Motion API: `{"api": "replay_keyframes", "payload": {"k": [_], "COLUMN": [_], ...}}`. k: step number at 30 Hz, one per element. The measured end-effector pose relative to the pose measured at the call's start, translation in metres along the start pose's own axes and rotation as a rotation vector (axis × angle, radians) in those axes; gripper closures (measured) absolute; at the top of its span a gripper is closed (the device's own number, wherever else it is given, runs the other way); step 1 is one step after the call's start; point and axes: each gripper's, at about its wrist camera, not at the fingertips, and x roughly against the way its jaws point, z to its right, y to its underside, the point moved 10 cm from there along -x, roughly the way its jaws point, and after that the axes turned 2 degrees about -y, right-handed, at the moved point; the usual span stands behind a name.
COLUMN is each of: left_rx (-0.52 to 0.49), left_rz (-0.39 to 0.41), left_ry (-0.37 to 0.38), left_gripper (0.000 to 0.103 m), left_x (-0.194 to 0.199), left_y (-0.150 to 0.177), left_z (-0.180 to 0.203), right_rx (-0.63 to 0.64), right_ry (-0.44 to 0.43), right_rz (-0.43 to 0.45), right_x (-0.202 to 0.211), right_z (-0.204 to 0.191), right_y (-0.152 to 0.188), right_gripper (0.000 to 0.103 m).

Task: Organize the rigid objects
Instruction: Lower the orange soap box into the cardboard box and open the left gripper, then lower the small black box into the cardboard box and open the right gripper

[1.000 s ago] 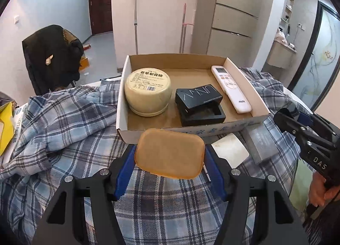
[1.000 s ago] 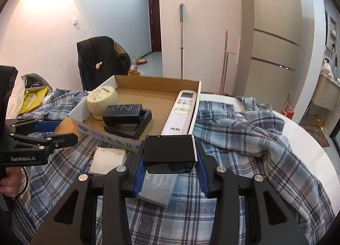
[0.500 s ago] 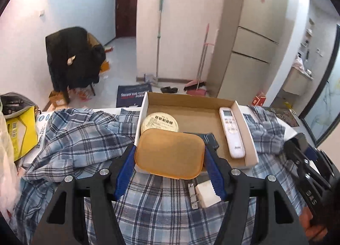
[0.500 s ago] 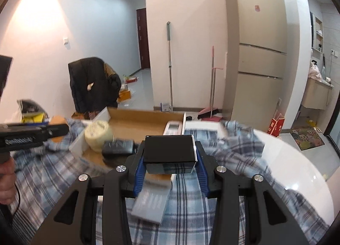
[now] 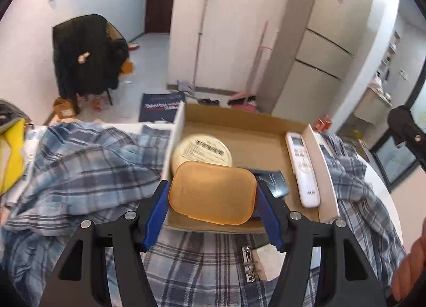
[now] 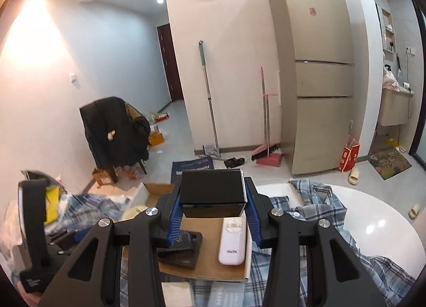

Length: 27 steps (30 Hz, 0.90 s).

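Note:
My left gripper [image 5: 211,196] is shut on a flat orange lid [image 5: 210,195] and holds it above the near part of the open cardboard box [image 5: 266,134]. The box holds a round cream tin [image 5: 202,148], a black case [image 5: 274,183] and a white remote [image 5: 302,168]. My right gripper [image 6: 213,197] is shut on a black box [image 6: 211,191] and holds it above the same cardboard box [image 6: 210,267], over the black tray [image 6: 181,251] and the remote [image 6: 233,240].
A blue plaid shirt [image 5: 80,163] covers the round white table [image 6: 372,216]. A white block with a metal clip [image 5: 249,267] and a grey booklet [image 6: 226,293] lie in front of the box. A yellow bag [image 5: 10,158] is at the left edge.
Both grippers have risen and moved forward over the cardboard box, each still holding its object. The views now look down into the box from higher up.

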Motion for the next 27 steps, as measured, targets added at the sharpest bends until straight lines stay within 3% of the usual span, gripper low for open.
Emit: {"api": "replay_keyframes", "payload": {"k": [5,8,23,27], "left_rx": [0.008,0.010,-0.021,-0.037], "left_rz": [-0.086,-0.089,-0.076,-0.069], "left_ry": [-0.041,-0.061,-0.078,-0.074], "left_gripper": [0.037,0.037,0.037,0.032], "left_x": [-0.029,-0.035,-0.051,-0.052], "left_y": [0.018,0.019,0.022,0.023], "left_z": [-0.005,-0.006,-0.002,0.002], "right_rx": [-0.005,-0.028,0.012,0.017], "right_ry": [0.000,-0.026,0.000,-0.010], "right_rz": [-0.092,-0.124,-0.113,-0.119], "right_x": [-0.020,-0.025,-0.027,-0.027], "right_z": [0.009,0.013,0.014,0.011], "right_y": [0.035,0.043,0.046,0.047], "right_gripper": [0.063,0.063,0.063,0.063]}}
